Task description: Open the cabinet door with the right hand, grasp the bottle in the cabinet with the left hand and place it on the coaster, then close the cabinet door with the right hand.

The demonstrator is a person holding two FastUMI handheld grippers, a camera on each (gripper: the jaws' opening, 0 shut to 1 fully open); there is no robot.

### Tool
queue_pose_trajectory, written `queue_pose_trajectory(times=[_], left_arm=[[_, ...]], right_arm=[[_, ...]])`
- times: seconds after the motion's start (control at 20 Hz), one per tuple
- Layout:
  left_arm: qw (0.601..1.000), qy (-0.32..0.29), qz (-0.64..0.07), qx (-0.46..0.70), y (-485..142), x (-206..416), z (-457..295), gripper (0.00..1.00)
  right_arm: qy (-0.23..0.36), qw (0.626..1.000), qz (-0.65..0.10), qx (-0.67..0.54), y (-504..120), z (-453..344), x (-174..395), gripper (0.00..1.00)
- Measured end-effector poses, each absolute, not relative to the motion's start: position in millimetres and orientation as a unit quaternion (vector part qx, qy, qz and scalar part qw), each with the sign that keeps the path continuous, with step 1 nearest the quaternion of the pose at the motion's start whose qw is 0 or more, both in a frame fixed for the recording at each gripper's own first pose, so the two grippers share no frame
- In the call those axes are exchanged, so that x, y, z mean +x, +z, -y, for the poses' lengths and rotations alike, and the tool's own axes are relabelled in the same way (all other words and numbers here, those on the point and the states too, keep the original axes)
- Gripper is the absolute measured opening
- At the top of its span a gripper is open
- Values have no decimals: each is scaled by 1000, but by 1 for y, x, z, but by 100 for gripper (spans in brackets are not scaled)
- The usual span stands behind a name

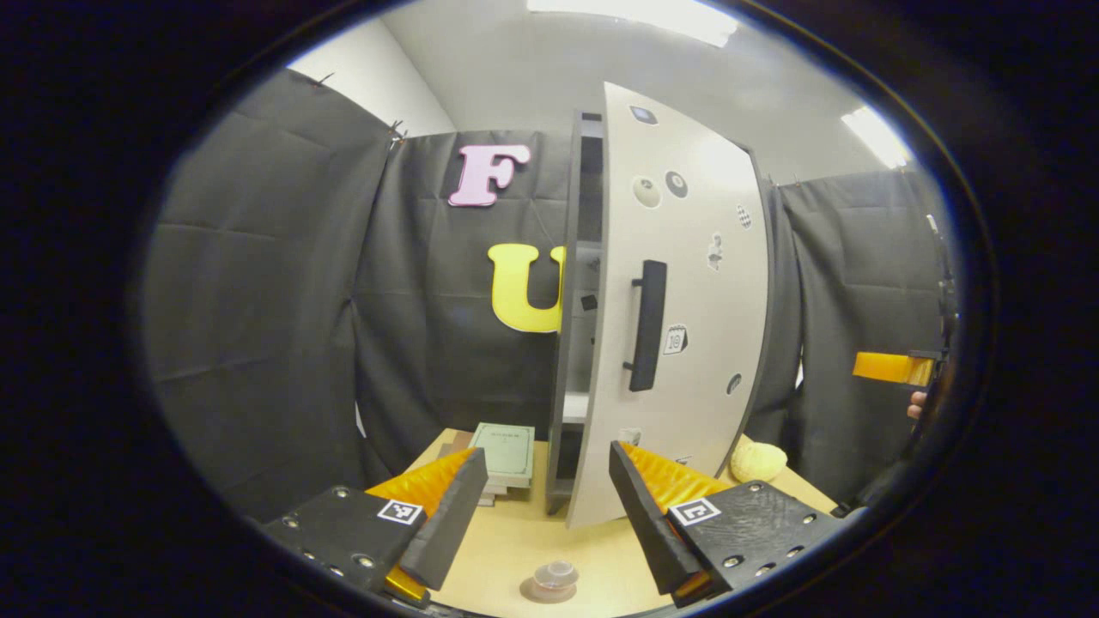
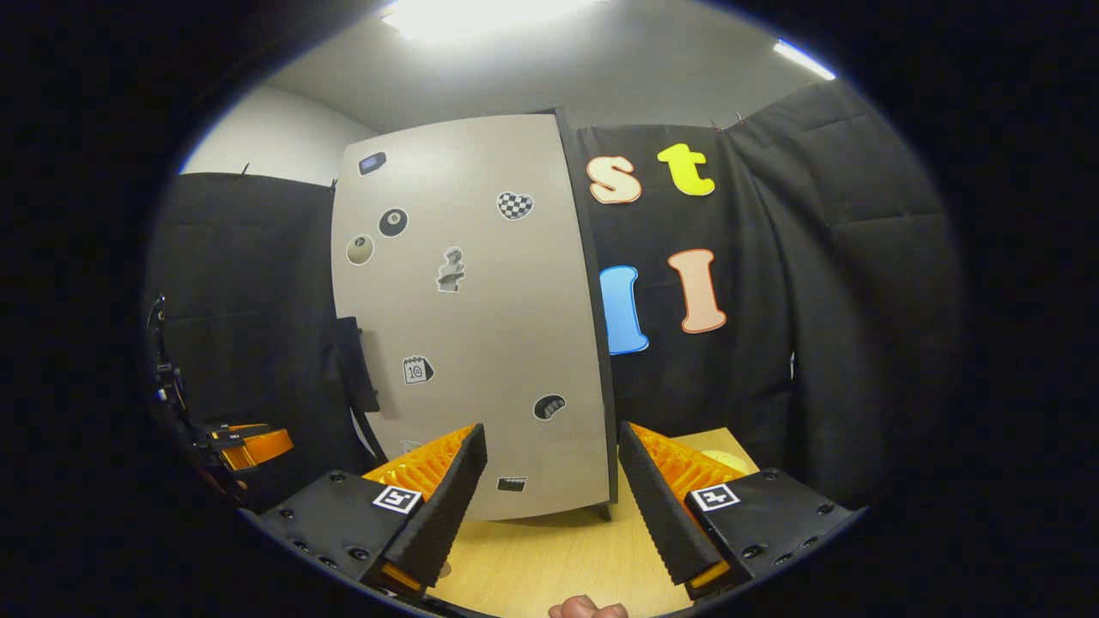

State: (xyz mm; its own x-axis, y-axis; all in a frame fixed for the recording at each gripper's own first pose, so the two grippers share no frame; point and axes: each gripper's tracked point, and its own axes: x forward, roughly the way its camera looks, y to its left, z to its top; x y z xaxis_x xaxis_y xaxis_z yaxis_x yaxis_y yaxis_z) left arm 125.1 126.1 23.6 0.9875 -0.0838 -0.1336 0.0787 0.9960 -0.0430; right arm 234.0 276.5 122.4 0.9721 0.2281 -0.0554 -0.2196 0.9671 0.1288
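L gripper (image 1: 547, 506) jaws apart, empty, bottom centre; coaster (image 1: 549, 584) below; cabinet door (image 1: 678, 309) ajar mid-frame. R gripper (image 2: 549, 489) likewise apart, empty.

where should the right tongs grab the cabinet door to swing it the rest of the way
Take the black vertical bar handle near the door's free edge. It stands off the panel on two mounts, leaving a gap behind it. Come straight at the door's front face, one finger each side of the bar at mid-height. The right tongs are open and empty now, facing the panel.

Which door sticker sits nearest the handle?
The calendar sticker, right beside the black handle on the cabinet door; the others sit farther off.
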Motion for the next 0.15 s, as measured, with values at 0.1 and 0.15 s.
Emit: queue_pose_trajectory(times=[0.1, 0.15], left_arm=[[997, -31, -61, -34, 27, 121, -115, 87], [997, -22, -56, -40, 30, 116, -112, 86]], right_arm=[[128, 990, -24, 52, 121, -268, 232, 98], [135, 989, -26, 51, 117, -265, 229, 98]])
